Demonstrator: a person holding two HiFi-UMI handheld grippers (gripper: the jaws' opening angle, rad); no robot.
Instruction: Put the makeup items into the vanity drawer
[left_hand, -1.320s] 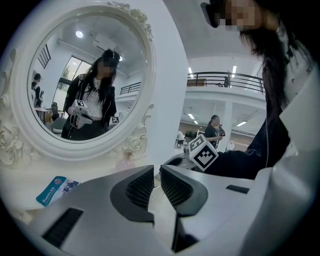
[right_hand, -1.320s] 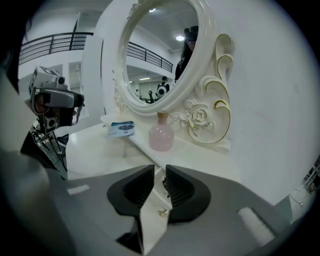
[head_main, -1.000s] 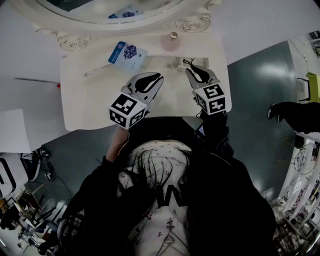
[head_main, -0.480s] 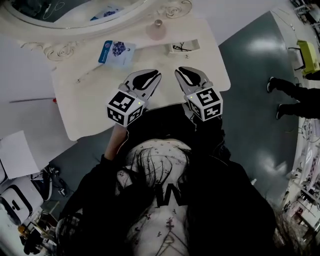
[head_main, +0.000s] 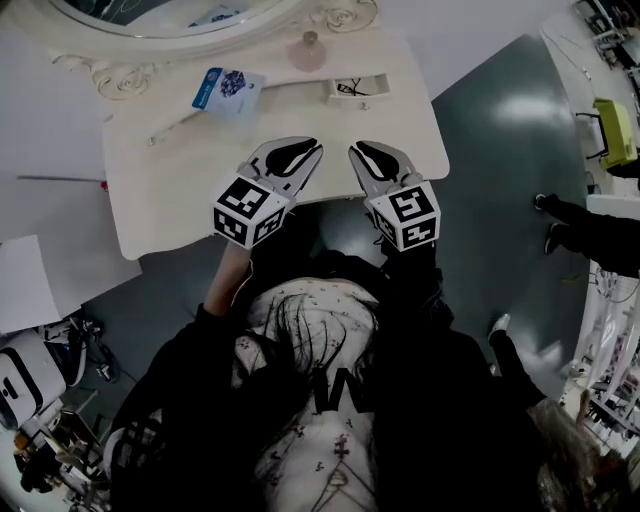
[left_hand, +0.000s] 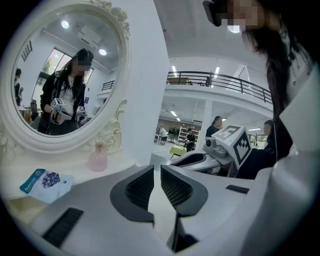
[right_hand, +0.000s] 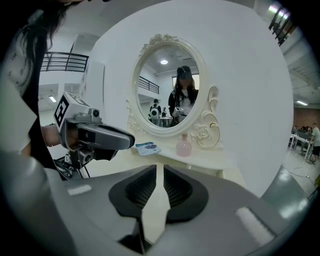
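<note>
Cream-white vanity table (head_main: 170, 210) and scroll-carved mirror frame (head_main: 100, 75). Pale pink bottle (head_main: 308, 52). Blue-and-white packet (head_main: 225, 90). Grey left gripper (head_main: 300, 152) and right gripper (head_main: 365, 152), black ribbed pads (left_hand: 140, 186), black-and-white square-marker cubes (head_main: 245, 212). Dull grey-green floor (head_main: 500, 130). Black jacket (head_main: 440, 400) over white, dark-speckled top (head_main: 330, 300).

A round mirror (right_hand: 167, 85) with a curly white frame is seen against a white wall (right_hand: 250, 100). A grey-green floor (head_main: 500, 130) is seen down below. A yellow-green chair (head_main: 622, 130) is seen far off at the right edge, and a black shoe (head_main: 545, 203) near it. A white sheet (head_main: 25, 285) is seen at the left. A railing (left_hand: 220, 80) is seen high up in the hall, and people (left_hand: 216, 127) far off under it.
</note>
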